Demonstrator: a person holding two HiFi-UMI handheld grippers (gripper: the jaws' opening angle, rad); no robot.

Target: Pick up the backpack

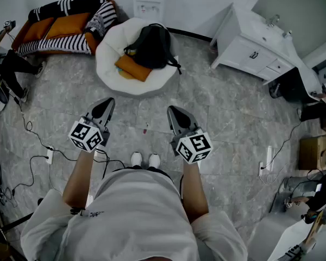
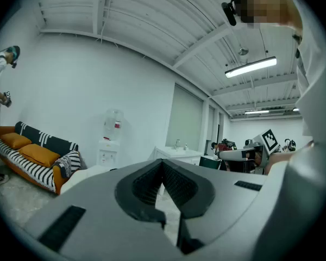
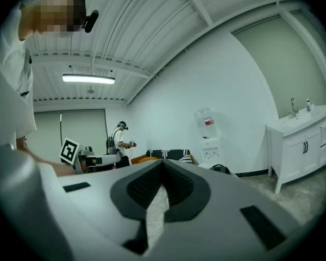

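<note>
Nearest: the left gripper [image 1: 105, 105] and right gripper [image 1: 173, 113] are held level, side by side over the floor [image 1: 228, 113]. Both pairs of fingers are clenched, and nothing is held between them.

Left of the person: loose cables [image 1: 30, 128] are trailed across the floor.

Middle distance: a white beanbag [image 1: 110, 64] is set straight ahead, well apart from both grippers. The black backpack [image 1: 152, 45] is laid on it towards the back, with a strap hung over the right rim. An orange cushion [image 1: 133, 68] is tucked against the backpack's near left side, apparently partly under it.

Far: a striped sofa [image 1: 60, 31], a water dispenser [image 1: 149, 1] and a white cabinet [image 1: 250, 50] are ranged along the wall.

Risks judged from here:
- The task is not yet begun; the fingers must be released before any grasp, or the backpack would only be pushed into the soft seat.
- The top handle cannot be made out, so loose fabric may be pinched and the load slipped.
- The cushion may be dragged up with the backpack.
- The dangling strap may be snagged on the rim.
- The cables may be caught underfoot on the approach.
</note>
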